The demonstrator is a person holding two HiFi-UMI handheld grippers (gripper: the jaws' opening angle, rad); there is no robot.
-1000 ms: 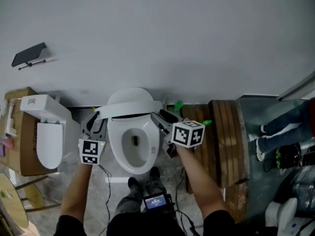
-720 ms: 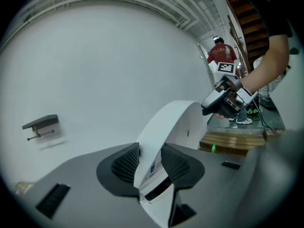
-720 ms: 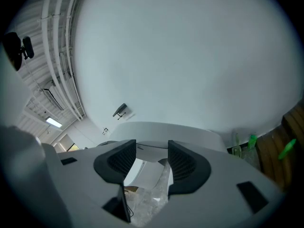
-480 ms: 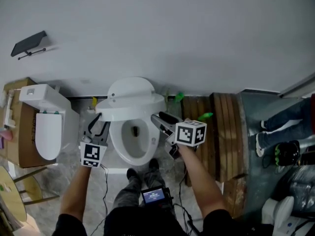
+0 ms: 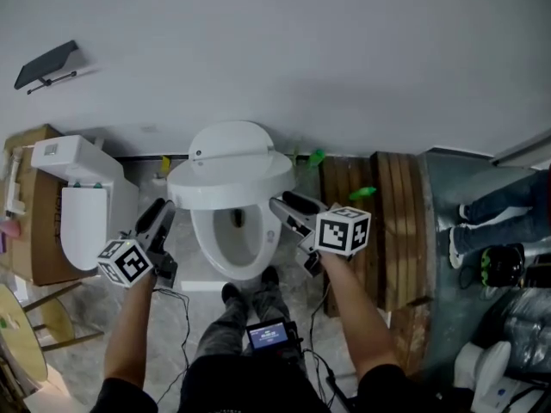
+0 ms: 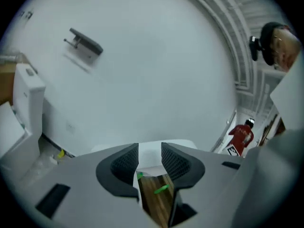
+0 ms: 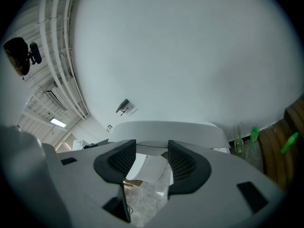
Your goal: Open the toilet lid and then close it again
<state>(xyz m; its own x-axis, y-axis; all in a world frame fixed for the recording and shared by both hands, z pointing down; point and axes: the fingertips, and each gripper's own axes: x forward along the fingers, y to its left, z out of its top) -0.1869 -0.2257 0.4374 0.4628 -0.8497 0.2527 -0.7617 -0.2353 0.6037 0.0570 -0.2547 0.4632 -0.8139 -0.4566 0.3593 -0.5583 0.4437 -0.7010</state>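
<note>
The white oval plastic toilet lid [image 5: 231,183] is partway down, tilted over the rear of the white ceramic toilet bowl [image 5: 200,243]. The bowl's front half lies uncovered. The toilet stands on the floor, backed against the pale wall [image 5: 301,58].

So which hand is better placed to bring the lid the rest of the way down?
Probably right: the right tongs sit open by the edge of the half-lowered lid; the left tongs hang farther off beside the bowl.

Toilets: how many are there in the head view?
2. One toilet stands mid-frame against the wall; a second toilet sits at the left. A white shape at bottom right is too unclear to count.
</note>
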